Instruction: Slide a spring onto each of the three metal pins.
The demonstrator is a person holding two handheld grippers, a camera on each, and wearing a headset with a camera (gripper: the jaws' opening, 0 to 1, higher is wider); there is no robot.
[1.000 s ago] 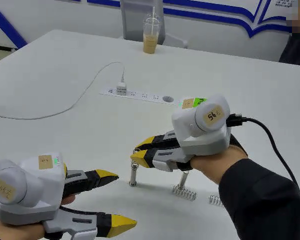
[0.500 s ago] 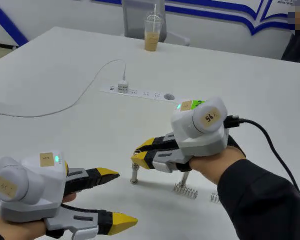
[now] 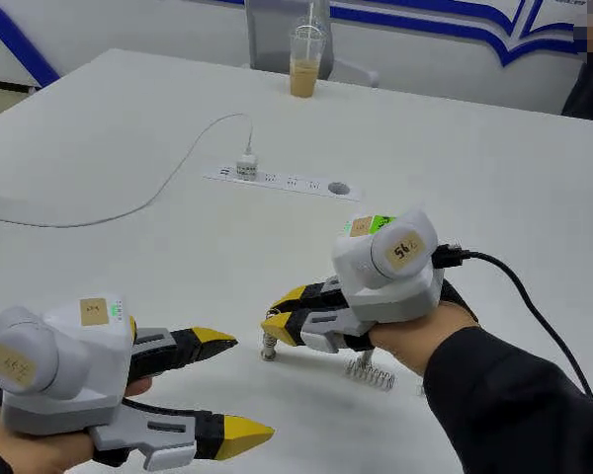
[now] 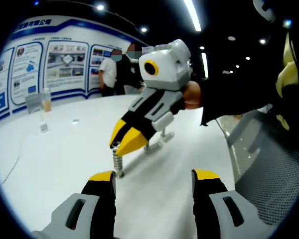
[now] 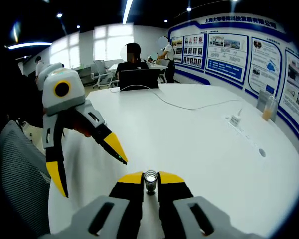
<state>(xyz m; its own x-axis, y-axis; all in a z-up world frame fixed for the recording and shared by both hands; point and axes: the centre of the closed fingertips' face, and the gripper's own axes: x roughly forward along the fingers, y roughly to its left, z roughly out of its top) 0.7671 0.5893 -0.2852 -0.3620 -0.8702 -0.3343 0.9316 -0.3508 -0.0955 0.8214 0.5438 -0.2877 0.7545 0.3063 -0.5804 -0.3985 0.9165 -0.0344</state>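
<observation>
Right gripper [image 3: 280, 314] clamped on silver coil spring [image 4: 118, 160] over upright steel pin [image 3: 269, 346], centre; left gripper [image 3: 239, 385] jaws apart, lower left. Next: press spring down.

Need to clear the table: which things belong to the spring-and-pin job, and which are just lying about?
Job: pin wearing a spring, loose spring, right tongs, left tongs.
Lying about: cup, power strip, charger.

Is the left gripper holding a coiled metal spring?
No: the left gripper has its yellow-tipped black jaws wide apart, with bare white table between them.
</observation>
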